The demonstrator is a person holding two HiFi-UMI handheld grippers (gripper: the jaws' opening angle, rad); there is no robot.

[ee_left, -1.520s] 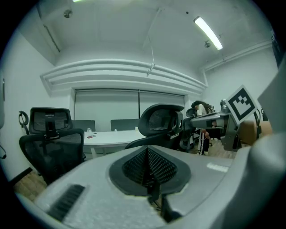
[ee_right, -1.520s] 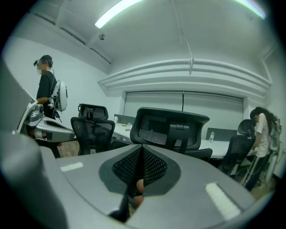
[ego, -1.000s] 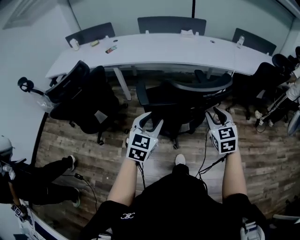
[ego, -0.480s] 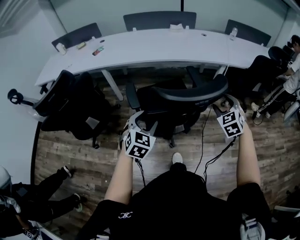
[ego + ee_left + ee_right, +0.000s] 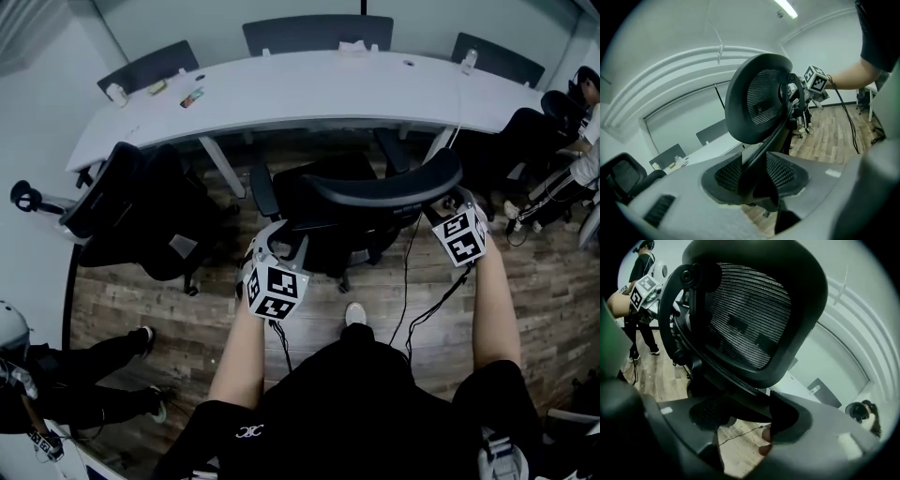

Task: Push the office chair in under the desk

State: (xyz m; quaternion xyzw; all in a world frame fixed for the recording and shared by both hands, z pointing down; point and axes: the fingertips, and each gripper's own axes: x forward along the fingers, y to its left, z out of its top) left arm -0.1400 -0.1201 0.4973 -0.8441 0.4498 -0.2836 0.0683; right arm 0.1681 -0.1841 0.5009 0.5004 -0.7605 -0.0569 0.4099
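Flanking the office chair [image 5: 375, 190] backrest, the left gripper [image 5: 279, 242] is closing around its edge, the right gripper [image 5: 452, 202] is gaping wide around the other, and the desk [image 5: 309, 94] is lying straight beyond both.

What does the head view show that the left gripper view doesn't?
Only the head view: the wearer's white shoe and another person's legs stretched out at lower left. Only the left gripper view: the ceiling light strip and the mesh weave of the backrest close up. Both: the black office chair, the white desk beyond it and the wooden floor.
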